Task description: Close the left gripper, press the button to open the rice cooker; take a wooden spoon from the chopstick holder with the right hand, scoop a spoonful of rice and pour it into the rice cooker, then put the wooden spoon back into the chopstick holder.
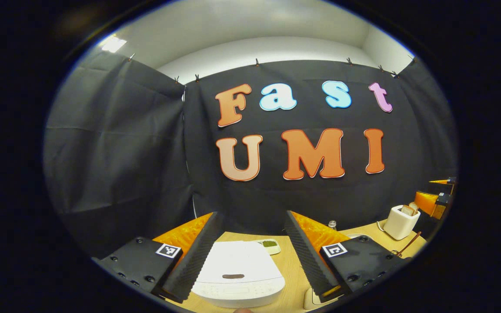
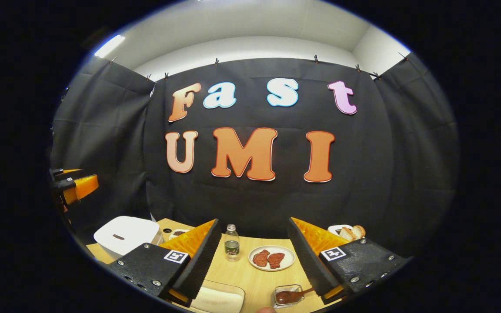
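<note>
Between ribbed foam fingers (image 1: 198, 256), glossy white rounded rice cooker (image 1: 237, 271), lid shut

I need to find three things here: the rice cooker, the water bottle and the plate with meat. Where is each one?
rice cooker (image 1: 237, 263): left gripper view, on its closed white lid.
water bottle (image 2: 232, 243): right gripper view, on its clear body.
plate (image 2: 288, 262): right gripper view, on its bare white rim.
</note>
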A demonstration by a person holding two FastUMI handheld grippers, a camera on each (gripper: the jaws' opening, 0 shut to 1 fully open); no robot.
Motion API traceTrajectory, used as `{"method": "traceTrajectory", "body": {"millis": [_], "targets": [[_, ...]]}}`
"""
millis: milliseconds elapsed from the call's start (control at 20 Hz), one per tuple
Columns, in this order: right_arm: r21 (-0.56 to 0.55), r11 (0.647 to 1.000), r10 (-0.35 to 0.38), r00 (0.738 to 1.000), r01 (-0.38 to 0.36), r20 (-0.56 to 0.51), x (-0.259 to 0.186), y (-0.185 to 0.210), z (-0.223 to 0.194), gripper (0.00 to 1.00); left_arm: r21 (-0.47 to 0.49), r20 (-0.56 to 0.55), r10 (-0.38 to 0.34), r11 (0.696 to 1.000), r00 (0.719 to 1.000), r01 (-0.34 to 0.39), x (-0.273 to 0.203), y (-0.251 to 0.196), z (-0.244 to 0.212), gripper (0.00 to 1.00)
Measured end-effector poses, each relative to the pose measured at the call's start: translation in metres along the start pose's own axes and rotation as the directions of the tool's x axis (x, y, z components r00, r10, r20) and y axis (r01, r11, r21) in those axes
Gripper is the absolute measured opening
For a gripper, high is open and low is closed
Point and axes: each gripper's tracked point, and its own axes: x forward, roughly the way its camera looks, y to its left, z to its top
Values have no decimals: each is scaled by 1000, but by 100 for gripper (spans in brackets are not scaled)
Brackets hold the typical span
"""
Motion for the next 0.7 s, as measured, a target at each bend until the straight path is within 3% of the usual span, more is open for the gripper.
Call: {"method": "traceTrajectory", "body": {"millis": [300,700], "targets": [[34,999,24,1000,-23,-4,3,13,-5,95,94,9,-73,993,997,72,-13,-31,-2,100],[9,1000,15,1000,-16,26,2,15,-5,95,88,-35,-88,992,995,91,-10,-49,-22,100]]}}
